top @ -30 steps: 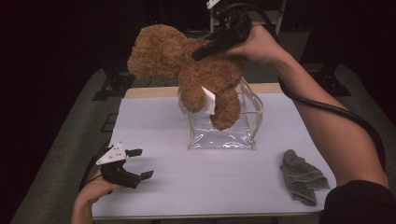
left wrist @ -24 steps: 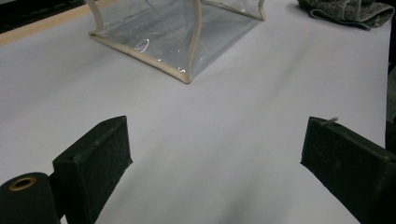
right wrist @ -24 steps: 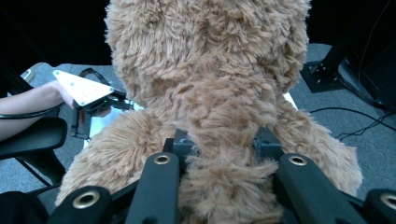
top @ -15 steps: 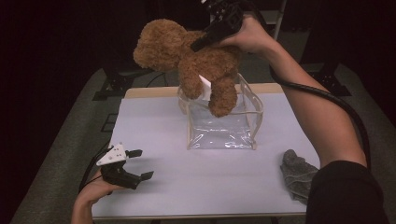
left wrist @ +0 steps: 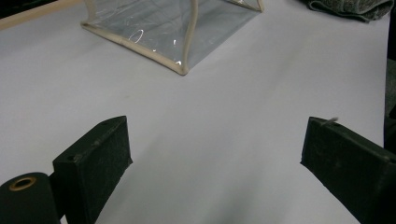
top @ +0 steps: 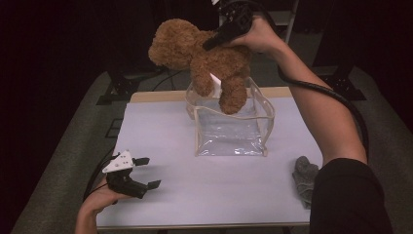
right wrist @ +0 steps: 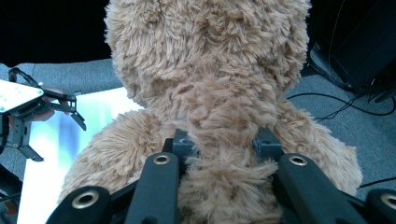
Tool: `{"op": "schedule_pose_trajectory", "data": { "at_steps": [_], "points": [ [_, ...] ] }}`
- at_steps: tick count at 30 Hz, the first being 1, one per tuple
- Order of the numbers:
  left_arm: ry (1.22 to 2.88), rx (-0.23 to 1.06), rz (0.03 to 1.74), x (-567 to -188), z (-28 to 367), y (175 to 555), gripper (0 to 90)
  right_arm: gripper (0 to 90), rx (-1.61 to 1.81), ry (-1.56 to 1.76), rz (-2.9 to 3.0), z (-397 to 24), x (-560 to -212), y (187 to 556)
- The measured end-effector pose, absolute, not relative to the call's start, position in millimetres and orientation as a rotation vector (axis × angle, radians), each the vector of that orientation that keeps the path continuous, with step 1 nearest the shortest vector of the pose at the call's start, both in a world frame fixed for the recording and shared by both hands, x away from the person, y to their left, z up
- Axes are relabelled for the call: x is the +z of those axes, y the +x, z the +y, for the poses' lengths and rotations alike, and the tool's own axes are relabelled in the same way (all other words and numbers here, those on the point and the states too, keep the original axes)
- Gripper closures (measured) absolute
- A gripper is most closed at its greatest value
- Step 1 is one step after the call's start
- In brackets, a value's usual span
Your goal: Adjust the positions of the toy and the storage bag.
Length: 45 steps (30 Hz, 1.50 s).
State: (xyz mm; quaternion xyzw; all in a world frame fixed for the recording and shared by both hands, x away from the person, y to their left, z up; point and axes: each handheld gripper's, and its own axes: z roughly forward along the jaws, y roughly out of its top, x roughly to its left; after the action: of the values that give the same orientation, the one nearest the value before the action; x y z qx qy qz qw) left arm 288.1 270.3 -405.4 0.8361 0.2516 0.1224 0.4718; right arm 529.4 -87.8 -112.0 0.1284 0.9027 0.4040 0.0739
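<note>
Teddy bear [top: 207, 61] hangs top centre, clamped in my right gripper [right wrist: 223, 144] over the clear bag [top: 233, 124]. I'd lower feet-first through the mouth, left gripper [top: 141, 171] spread idle lower left.

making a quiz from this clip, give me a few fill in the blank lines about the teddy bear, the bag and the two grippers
The right gripper is shut on the brown ____ bear.
The bear hangs above the clear ____ bag, whose top is open.
The left gripper rests near the table's front left corner with its jaws ____.
A grey ____ lies on the table right of the bag.

Missing words: teddy; plastic; open; cloth
</note>
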Motion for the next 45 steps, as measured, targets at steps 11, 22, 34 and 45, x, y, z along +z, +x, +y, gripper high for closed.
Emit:
{"op": "schedule_pose_trajectory", "data": {
  "at_steps": [11, 22, 34, 45],
  "points": [
    [2.044, 0.294, 0.610, -406, 270, 287, 7.6, 68.9, 1.217, 0.349, 2.746, -78, -125, 512],
    [2.057, 0.284, 0.608, -408, 267, 288, 7.6, 68.9, 1.268, 0.375, 2.772, -93, -147, 509],
    [2.062, 0.280, 0.599, -408, 266, 288, 7.6, 68.9, 1.198, 0.476, 2.734, -120, -159, 531],
    [2.067, 0.279, 0.593, -407, 264, 287, 7.6, 68.9, 1.134, 0.533, 2.737, -135, -183, 532]
  ]
}}
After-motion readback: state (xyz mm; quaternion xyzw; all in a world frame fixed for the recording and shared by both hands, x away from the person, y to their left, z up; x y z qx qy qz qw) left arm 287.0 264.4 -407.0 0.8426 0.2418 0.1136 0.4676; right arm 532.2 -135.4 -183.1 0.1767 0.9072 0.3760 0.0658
